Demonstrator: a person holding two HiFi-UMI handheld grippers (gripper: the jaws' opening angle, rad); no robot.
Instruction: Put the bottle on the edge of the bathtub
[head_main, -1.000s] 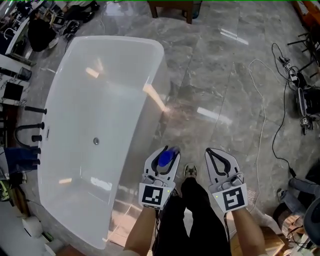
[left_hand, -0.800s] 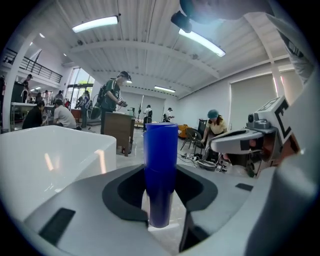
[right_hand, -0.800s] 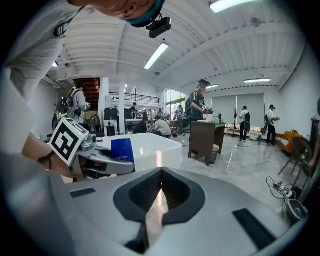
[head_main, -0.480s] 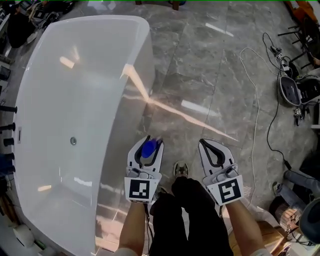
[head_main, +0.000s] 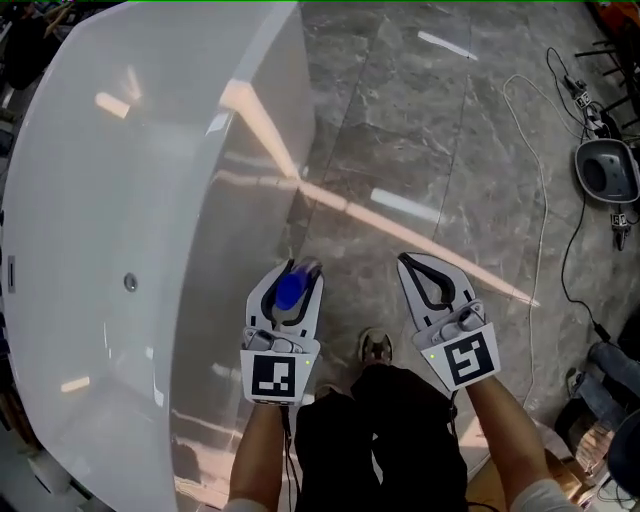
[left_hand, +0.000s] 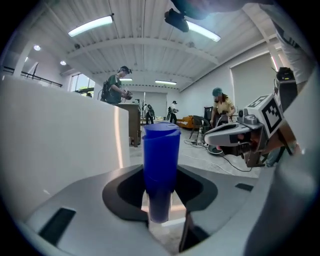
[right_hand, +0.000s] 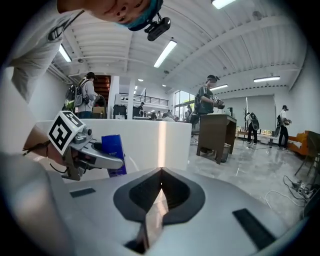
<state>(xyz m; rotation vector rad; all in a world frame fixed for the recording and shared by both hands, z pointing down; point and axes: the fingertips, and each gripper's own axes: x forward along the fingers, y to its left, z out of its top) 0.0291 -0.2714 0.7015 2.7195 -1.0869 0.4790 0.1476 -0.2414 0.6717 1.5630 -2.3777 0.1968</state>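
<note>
A: Left of your left jaws, the white bathtub (head_main: 240, 190) shows its outer wall. It rises just beside them, with only open air between.

B: Your left gripper (head_main: 298, 270) is clamped on the blue bottle (head_main: 288, 291). The bottle stands upright between the pads, its long axis vertical and its cap on top. Its lower end hangs below the jaws.

A: Between your two grippers and beneath them, your shoe (head_main: 375, 347) rests on the grey marble floor (head_main: 420, 140).

B: Your right gripper (head_main: 404, 261) has its jaws pressed together with nothing in them. It sits alongside the left one but apart from it.

A: Beyond those jaws and to their right, a white cable (head_main: 543, 200) loops across the floor. A grey device (head_main: 608, 170) lies furthest right.
</note>
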